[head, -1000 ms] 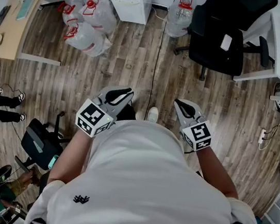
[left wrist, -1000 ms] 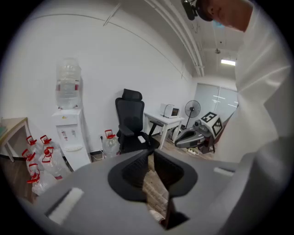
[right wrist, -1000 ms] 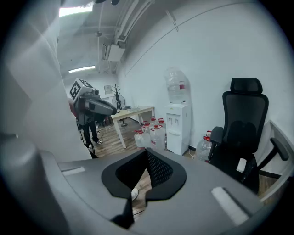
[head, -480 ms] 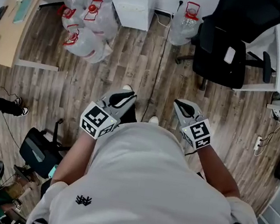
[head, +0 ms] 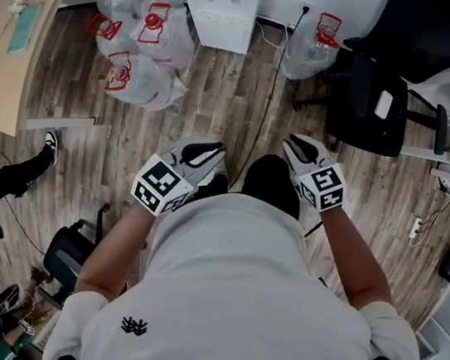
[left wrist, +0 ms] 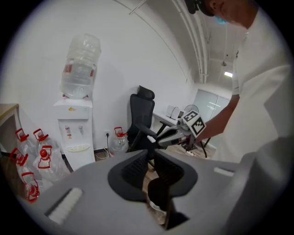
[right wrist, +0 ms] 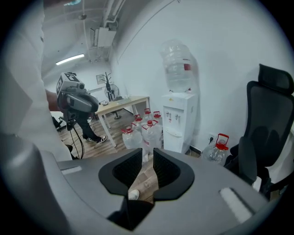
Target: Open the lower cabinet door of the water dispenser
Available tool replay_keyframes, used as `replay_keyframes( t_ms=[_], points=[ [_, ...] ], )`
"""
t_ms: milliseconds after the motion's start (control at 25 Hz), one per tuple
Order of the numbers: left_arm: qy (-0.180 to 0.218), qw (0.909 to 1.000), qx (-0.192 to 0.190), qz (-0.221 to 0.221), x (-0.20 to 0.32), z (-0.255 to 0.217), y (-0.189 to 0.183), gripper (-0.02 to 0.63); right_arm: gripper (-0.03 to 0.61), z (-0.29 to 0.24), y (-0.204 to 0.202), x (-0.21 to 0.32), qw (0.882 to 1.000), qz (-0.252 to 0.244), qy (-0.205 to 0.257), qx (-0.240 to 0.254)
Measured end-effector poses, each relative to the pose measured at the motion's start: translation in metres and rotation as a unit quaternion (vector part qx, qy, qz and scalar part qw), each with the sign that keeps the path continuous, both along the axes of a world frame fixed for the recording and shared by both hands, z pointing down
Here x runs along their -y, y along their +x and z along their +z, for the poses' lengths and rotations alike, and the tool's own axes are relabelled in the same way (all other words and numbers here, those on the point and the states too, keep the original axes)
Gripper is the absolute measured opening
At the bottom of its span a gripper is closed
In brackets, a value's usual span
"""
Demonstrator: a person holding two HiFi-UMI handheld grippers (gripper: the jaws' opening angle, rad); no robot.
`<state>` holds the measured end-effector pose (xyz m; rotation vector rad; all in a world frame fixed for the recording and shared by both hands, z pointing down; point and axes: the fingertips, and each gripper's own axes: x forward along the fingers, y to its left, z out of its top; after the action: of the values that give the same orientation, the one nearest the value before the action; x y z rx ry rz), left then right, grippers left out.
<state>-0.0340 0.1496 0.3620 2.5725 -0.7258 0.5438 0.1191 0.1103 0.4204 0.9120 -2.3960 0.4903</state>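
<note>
The white water dispenser point(head: 222, 3) stands against the far wall with an upturned bottle on top point(left wrist: 80, 64). Its lower cabinet door point(right wrist: 173, 141) is shut. Both grippers hang in the air over the wooden floor, well short of the dispenser. My left gripper point(head: 206, 149) points toward it with a narrow gap between its jaws and nothing in them point(left wrist: 150, 153). My right gripper point(head: 295, 146) has just been opening; its jaws stand slightly apart and hold nothing point(right wrist: 148, 153).
Several large water bottles point(head: 142, 37) crowd the floor left of the dispenser. One more bottle point(head: 314, 44) sits to its right, beside a black office chair point(head: 384, 98). A wooden desk point(head: 11, 42) is at the left. A cable point(head: 267, 97) runs across the floor.
The dispenser, bottles and chair have come closer and lower in the head view as I walked forward. Both grippers have moved forward with me.
</note>
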Motion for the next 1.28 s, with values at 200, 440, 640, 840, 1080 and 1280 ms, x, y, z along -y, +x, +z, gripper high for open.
replay_keyframes(
  t_ms=[200, 440, 640, 840, 1080, 1280],
  points=[
    [-0.028, 0.9996, 0.003, -0.009, 0.039, 0.020, -0.012, 0.100, 0.058, 0.045, -0.013, 0.061, 0.999, -0.006, -0.041, -0.013],
    [-0.052, 0.9981, 0.030, -0.015, 0.119, 0.049, 0.003, 0.100, 0.087, 0.132, -0.029, 0.183, 0.997, -0.031, -0.068, -0.011],
    [-0.063, 0.9971, 0.037, -0.018, 0.201, 0.079, 0.034, 0.100, 0.097, 0.230, -0.042, 0.298, 0.994, -0.075, -0.072, -0.037],
    [-0.089, 0.9951, 0.042, 0.010, 0.258, 0.115, 0.071, 0.100, 0.124, 0.335, -0.052, 0.380, 0.990, -0.091, -0.080, -0.066],
    [-0.090, 0.9952, 0.032, 0.018, 0.294, 0.171, 0.099, 0.100, 0.146, 0.428, -0.068, 0.440, 0.989, -0.095, -0.083, -0.082],
    [-0.109, 0.9937, 0.018, 0.018, 0.302, 0.201, 0.105, 0.100, 0.160, 0.469, -0.094, 0.476, 0.989, -0.099, -0.074, -0.085]
  ],
)
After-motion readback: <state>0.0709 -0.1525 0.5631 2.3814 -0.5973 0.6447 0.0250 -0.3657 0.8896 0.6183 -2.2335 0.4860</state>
